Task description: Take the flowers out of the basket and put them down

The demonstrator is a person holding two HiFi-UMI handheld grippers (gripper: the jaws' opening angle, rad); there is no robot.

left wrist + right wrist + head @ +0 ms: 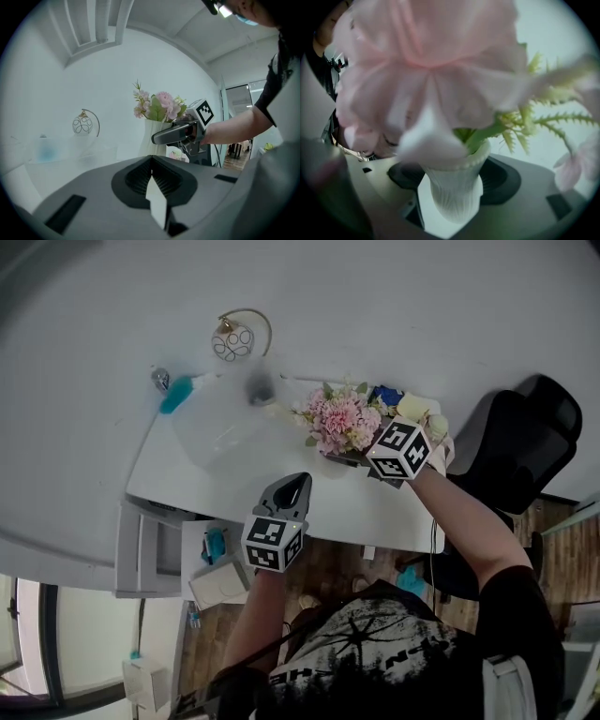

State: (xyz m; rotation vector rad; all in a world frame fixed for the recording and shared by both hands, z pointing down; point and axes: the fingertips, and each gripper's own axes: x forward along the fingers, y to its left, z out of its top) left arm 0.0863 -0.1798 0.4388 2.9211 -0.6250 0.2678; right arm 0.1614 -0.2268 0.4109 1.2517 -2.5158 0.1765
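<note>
Right gripper view: the right gripper has its jaws pressed against both sides of a white ribbed vase, with pink flowers filling the frame above. Only the left gripper view shows the left gripper, jaws together and empty, pointing at that vase from a distance. Head view adds the white table beneath and the blue and cream blooms just beside the pink flowers.

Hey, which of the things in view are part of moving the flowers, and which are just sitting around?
Part of the job:
pink flowers
white vase holding them
right hand-held gripper, closed on that vase
left hand-held gripper, shut and empty

Just lying about:
ball ornament on its gold stand
teal object
black chair
</note>
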